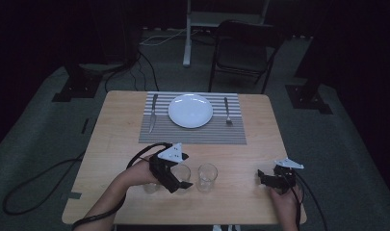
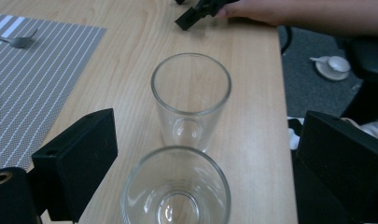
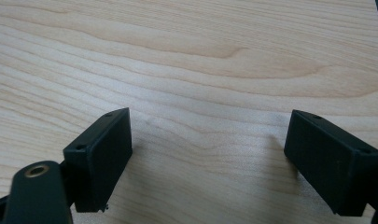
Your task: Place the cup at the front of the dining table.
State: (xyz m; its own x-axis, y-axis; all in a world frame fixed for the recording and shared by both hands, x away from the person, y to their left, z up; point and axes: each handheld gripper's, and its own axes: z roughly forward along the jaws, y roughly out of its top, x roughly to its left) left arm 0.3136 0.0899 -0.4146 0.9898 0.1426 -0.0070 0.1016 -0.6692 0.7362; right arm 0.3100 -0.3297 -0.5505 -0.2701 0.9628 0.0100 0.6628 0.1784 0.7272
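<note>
A wooden table (image 1: 110, 144) stands in a dim room, with a striped mat (image 1: 192, 134) at its far side. On the mat sits a white plate (image 1: 190, 110), a knife (image 1: 153, 113) to its left and a fork (image 1: 227, 111) to its right, each lying just beside the plate without touching it.

Near the front edge, the left gripper (image 1: 175, 180) is held low over the table, its jaws spread wide. In the left gripper view the near glass (image 2: 176, 186) stands upright and empty between those jaws, with clear gaps on both sides (neither pad touches it). A second glass (image 2: 191, 100) stands upright just beyond it, close but apart. From above, there looks to be a third glass (image 1: 150, 186) partly hidden by the left hand (image 1: 135, 174), though it is too dim to be sure.

The right gripper (image 1: 267, 177) rests at the table's front right corner, well apart from the glasses, held by the right hand (image 1: 284, 195). Its jaws are also wide open, with bare wood between them in the right gripper view.

Behind the table stands a dark folding chair (image 1: 243, 53), and cables (image 1: 33, 185) run across the grey floor.
</note>
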